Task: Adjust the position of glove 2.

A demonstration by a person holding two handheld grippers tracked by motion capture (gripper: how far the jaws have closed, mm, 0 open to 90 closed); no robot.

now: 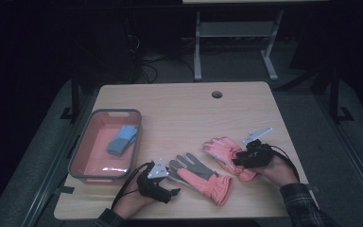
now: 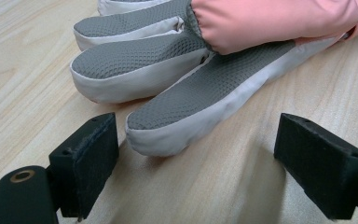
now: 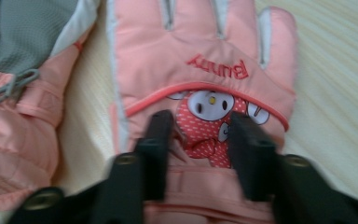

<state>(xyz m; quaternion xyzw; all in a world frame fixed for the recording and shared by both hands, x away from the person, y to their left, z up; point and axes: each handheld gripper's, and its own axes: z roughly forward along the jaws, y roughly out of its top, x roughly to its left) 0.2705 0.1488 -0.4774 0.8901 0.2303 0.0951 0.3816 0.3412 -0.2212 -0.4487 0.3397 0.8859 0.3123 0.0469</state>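
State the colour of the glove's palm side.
Grey with a white edge, on the pink glove; clearest in the left gripper view.

The right gripper (image 3: 200,140) pinches the pink glove (image 3: 205,70)'s back; a second glove (image 3: 23,93) lies just beside.

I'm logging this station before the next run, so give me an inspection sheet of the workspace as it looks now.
Surface: wooden table, round hole near the far edge.
Job's things: two pink gloves; left glove palm up, right glove back up.
Clutter: grey bin holding a blue cloth.
Grippers: left gripper open, a glove fingertip between its jaws; right gripper pinching the right glove's back.
Cables: black cable trails from the left gripper.
Surroundings: dark room, metal frame behind the table.
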